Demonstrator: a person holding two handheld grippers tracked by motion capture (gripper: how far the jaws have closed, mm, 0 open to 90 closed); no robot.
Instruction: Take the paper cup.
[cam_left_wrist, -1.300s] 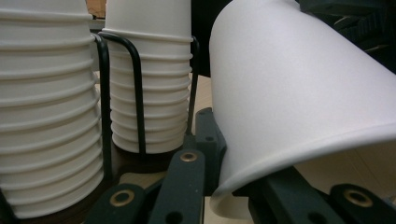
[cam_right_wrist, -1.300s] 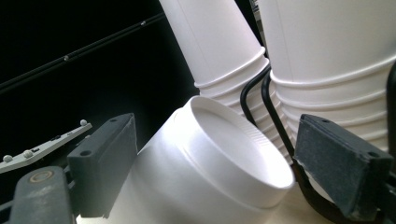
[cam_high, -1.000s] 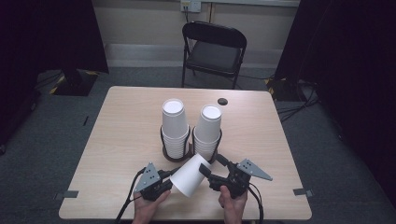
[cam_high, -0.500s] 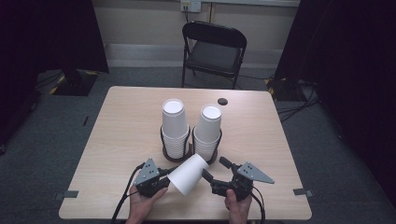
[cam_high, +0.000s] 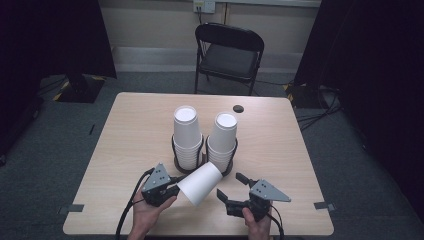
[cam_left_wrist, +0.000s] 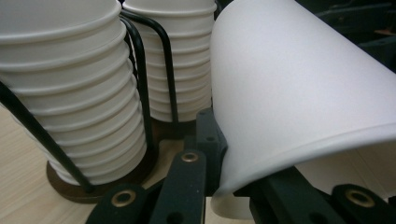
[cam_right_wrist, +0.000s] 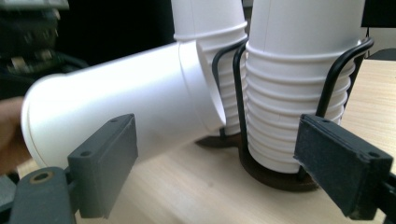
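A white paper cup (cam_high: 200, 182) lies on its side above the table's near middle. My left gripper (cam_high: 175, 186) is shut on its rim; in the left gripper view the jaws of that gripper (cam_left_wrist: 233, 172) pinch the rim of the cup (cam_left_wrist: 299, 84). The cup's base points toward my right gripper (cam_high: 230, 186), which is open and apart from it. In the right gripper view the cup (cam_right_wrist: 121, 107) hangs above the left pad of the open gripper (cam_right_wrist: 224, 163). Two stacks of white cups (cam_high: 186, 132) (cam_high: 222, 137) stand in black wire holders just behind.
A small black round thing (cam_high: 238, 108) lies near the table's far edge. A black folding chair (cam_high: 230, 55) stands beyond the table. The wooden tabletop (cam_high: 130, 140) is bare to the left and right of the stacks.
My left gripper has lifted the cup a little, up and slightly toward the stacks. The right gripper has stayed about where it was, still open.
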